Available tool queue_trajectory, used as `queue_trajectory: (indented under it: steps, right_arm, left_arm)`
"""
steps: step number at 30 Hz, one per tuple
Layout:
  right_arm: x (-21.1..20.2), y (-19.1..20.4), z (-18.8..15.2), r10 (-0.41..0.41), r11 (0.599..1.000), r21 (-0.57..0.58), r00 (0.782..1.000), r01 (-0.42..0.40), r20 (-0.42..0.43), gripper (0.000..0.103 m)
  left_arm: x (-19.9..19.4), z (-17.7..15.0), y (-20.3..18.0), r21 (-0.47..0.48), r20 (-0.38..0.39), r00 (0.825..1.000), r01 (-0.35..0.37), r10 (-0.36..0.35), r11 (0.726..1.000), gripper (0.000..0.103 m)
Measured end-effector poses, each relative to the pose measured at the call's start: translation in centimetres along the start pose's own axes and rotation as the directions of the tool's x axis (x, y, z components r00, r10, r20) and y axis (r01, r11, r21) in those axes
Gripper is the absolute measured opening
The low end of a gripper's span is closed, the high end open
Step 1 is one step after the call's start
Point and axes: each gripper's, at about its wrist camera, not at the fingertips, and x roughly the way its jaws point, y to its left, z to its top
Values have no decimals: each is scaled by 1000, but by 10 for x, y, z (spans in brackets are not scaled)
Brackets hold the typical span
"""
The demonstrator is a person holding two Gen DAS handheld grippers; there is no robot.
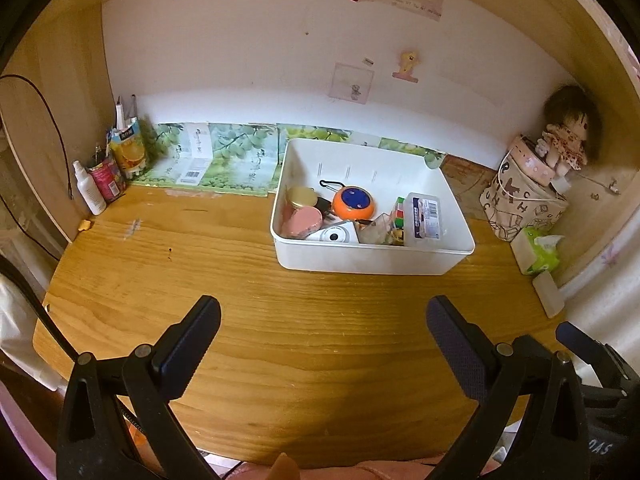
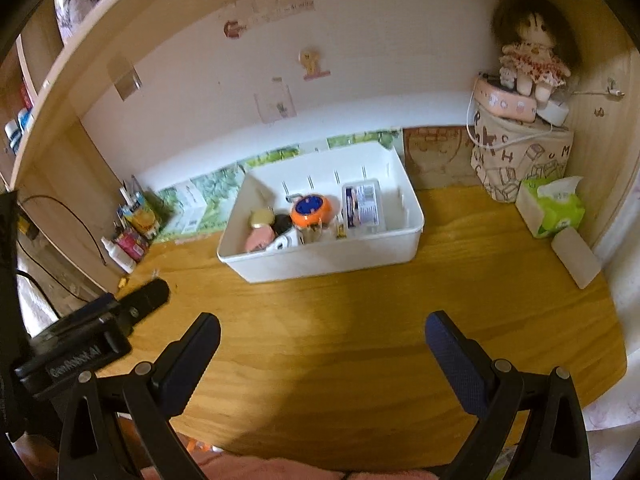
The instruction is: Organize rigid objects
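Observation:
A white plastic bin (image 1: 376,258) stands on the wooden desk (image 1: 280,340) toward the back; it also shows in the right wrist view (image 2: 320,258). Inside lie an orange and blue round gadget (image 1: 354,202), a pink puck (image 1: 302,222), a gold-lidded jar (image 1: 302,197), a clear lidded box with a label (image 1: 424,218), a white round device (image 1: 334,235) and a colour cube (image 1: 398,210). My left gripper (image 1: 324,336) is open and empty over the desk's front. My right gripper (image 2: 322,350) is open and empty, to the right of the left one.
At the back left stand a white spray bottle (image 1: 89,189), a red can (image 1: 107,178) and a juice carton (image 1: 129,151). At the right are a printed fabric bag (image 1: 520,200) with a doll (image 1: 568,136) on top, a green tissue pack (image 1: 540,250) and a white block (image 1: 550,294).

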Motion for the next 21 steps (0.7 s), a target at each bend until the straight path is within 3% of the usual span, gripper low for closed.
queue_trajectory:
  steps: [10,21]
  right_arm:
    - [-2,11,-2,-18,996,-92,1000,18,-3,103]
    - [2,7,-4,-3,997,-76,1000,1,-29,103]
  left_arm:
    - [-11,-4,-6,6,42,994,-100,100,995,102]
    - [-12,-7,-16,49,56,983,-177,174,983,102]
